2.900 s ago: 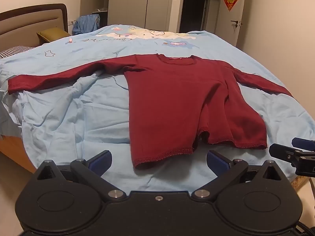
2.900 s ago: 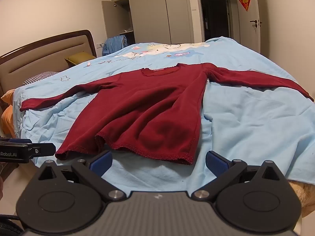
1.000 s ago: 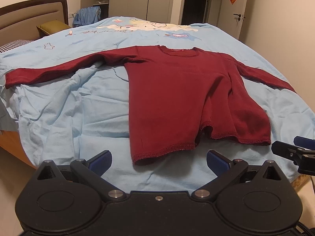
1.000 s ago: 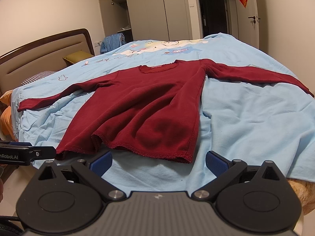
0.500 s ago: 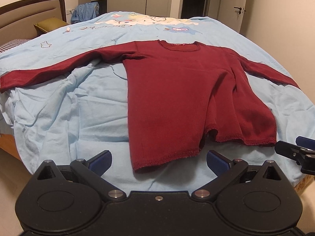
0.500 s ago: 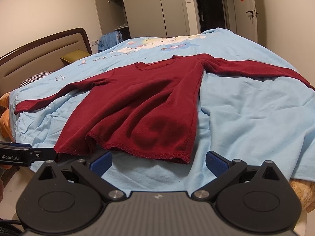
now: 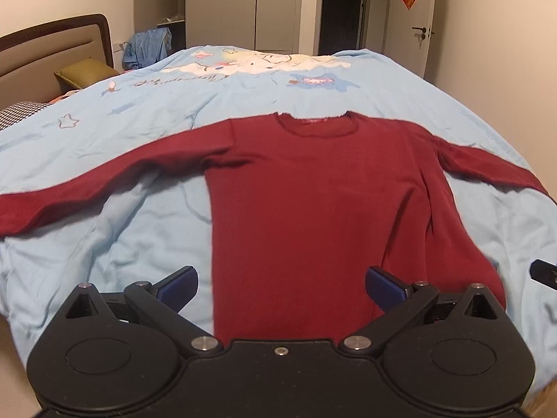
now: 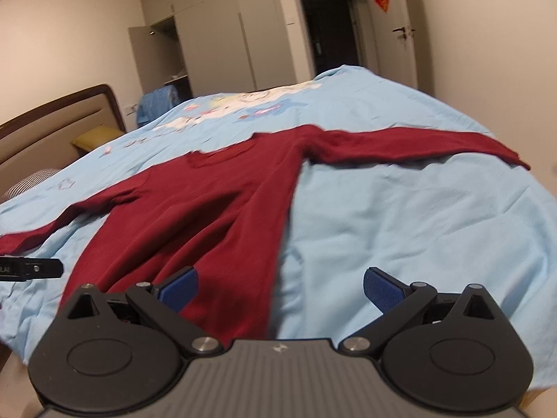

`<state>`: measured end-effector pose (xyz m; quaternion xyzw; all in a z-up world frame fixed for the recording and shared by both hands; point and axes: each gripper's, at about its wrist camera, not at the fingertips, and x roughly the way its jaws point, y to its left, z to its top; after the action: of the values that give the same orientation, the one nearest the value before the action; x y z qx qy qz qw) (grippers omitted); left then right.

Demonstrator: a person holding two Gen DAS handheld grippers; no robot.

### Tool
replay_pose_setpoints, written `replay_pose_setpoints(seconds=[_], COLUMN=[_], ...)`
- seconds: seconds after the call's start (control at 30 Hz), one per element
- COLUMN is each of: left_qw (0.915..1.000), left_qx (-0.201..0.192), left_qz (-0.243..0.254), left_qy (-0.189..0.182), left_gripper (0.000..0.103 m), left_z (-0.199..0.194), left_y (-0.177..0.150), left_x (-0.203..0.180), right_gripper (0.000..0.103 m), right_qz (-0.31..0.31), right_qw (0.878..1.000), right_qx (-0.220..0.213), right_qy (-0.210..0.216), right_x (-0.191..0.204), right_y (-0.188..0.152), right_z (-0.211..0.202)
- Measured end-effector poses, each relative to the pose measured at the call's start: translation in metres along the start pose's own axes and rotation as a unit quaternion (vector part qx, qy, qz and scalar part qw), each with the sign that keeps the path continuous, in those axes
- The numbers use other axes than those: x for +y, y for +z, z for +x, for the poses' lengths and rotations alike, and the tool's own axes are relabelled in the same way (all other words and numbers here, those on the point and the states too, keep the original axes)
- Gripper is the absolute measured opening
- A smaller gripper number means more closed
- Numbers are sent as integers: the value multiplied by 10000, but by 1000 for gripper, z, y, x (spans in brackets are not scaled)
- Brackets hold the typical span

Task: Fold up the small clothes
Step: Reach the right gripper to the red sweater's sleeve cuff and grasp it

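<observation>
A dark red long-sleeved top (image 7: 313, 202) lies flat on the light blue bedcover (image 7: 115, 244), neck away from me, both sleeves spread out sideways. My left gripper (image 7: 280, 285) is open and empty, low over the lower left part of the top; its hem is hidden under the gripper body. My right gripper (image 8: 280, 287) is open and empty over the top's (image 8: 216, 216) lower right edge. The right sleeve (image 8: 417, 144) stretches to the right. Each gripper's tip shows at the edge of the other's view.
The bed's brown headboard (image 7: 52, 45) and a green pillow (image 7: 83, 73) are at the far left. Wardrobes (image 7: 257, 3) and a dark doorway (image 7: 343, 10) stand beyond the bed. A white door (image 7: 410, 24) is at the right.
Both grippers have moved forward and lower over the top's hem, which is now hidden beneath them. The right view has tilted and blurred. Both jaws stay open.
</observation>
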<state>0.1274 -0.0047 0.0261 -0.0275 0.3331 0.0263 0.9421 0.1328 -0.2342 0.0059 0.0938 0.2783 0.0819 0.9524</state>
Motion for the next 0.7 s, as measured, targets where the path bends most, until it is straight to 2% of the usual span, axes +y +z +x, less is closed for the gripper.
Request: replay_pose_setpoints(seconds=[0.13,0.4,0.7], left_qw=[9999,9994,9996], left_qx=[-87,-274,-152], left_qz=[-61,133,120], left_qy=[-54,-143,-205], left_gripper=[102,102,102], left_z=[19,56,95], left_y=[27,71,90], left_x=[-11,-46,-74], right_gripper=[103,103,103], right_qz=[142,149,805], right_qw=[9995,9976,9908], right_qx=[-214,-464,-502], right_qy=[-168,-492,-964], right_x=[-27,-73,-150], right_y=[23,64,104], right_z=[7,20,54])
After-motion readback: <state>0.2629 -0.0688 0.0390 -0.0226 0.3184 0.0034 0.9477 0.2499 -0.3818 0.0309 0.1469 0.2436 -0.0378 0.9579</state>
